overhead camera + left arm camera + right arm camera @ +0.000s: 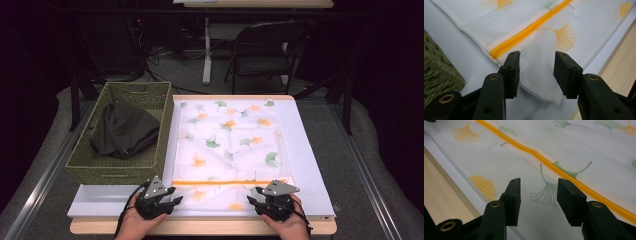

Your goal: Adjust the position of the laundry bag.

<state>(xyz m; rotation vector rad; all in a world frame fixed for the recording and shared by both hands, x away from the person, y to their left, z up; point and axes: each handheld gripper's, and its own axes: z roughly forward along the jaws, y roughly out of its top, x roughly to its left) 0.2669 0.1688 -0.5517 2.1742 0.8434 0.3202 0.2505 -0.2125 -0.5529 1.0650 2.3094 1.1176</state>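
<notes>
Jaws of both grippers stand apart, holding nothing. From above, the left gripper [159, 200] and right gripper [270, 200] sit at the near corners of the mesh bag [227, 145] lying flat on the desk [305, 150], beside a wicker basket [120, 167]. Left gripper view: the bag's corner and orange zipper [524, 36] lie below. Right gripper view: a green leaf print [546, 192] lies between them.

No readable text, labels or nos. anywhere (mesh bag [227, 145] has just leaf prints).

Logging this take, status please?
Left gripper and right gripper open over the mesh bag's near edge. Zipper shut. Basket at left; nothing blocking.
</notes>
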